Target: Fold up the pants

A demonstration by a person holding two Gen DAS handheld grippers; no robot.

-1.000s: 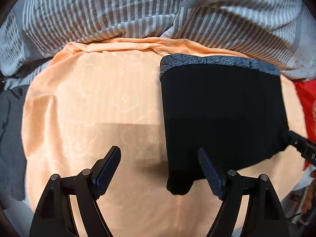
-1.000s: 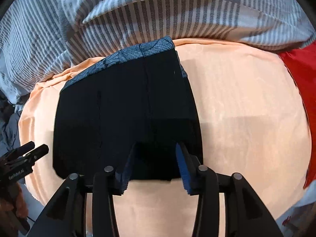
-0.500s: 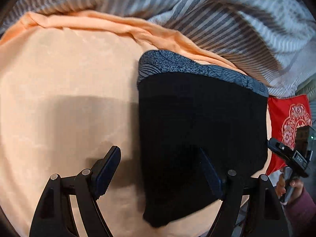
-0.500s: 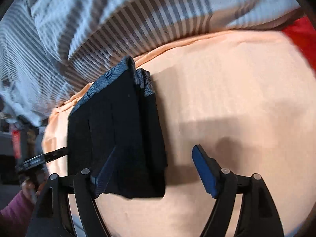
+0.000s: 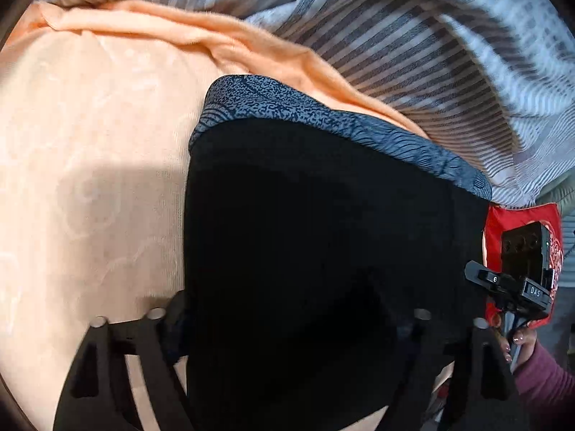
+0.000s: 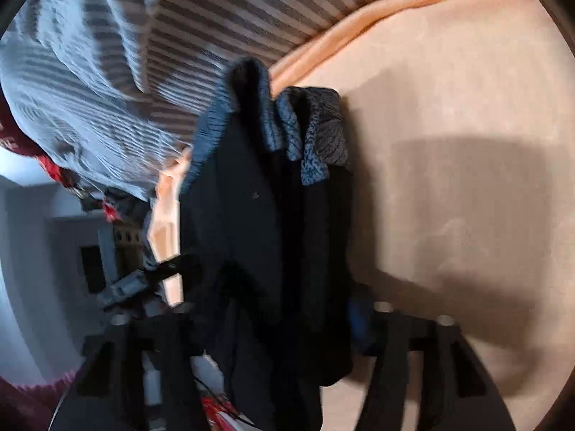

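On the orange sheet lie the folded black pants, covering both grippers' fingertips. The left gripper and right gripper stand spread wide around the cloth. Behind bunches a striped duvet; a red cloth lies beside.

— Carrying everything: a bed under a peach-orange sheet.

— Lying on it: folded black pants with a blue patterned waistband, a rumpled grey-striped duvet along the far edge, a red cloth beside.
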